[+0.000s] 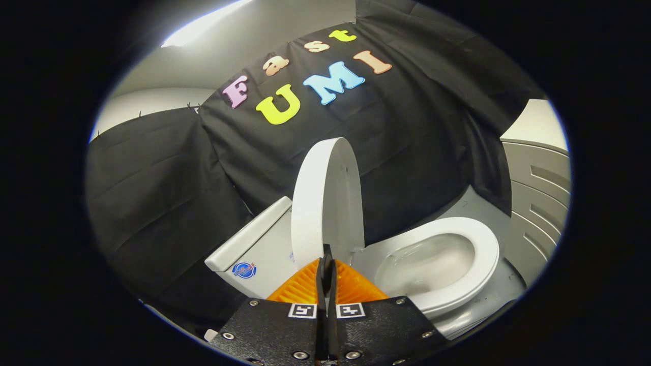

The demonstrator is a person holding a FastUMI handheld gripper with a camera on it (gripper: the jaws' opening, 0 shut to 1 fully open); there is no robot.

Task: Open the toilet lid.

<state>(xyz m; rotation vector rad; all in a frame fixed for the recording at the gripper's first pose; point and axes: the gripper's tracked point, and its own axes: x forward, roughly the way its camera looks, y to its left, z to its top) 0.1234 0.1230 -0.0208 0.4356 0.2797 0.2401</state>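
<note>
A white toilet stands just ahead of my fingers. Its lid point(326, 201) is raised and stands almost upright between the tank point(253, 244) and the bowl. The white seat point(465, 254) lies down around the open bowl point(424, 264), off to the right of the fingers. My gripper point(325, 250) is shut, its two fingers pressed together with nothing between them. The fingertips sit in front of the lid's lower part; I cannot tell whether they touch it.
A grey panelled wall point(539, 203) stands close beyond the bowl on the right. Grey floor point(475, 206) shows behind the seat. Black cloth hangs behind the toilet and to its left.
</note>
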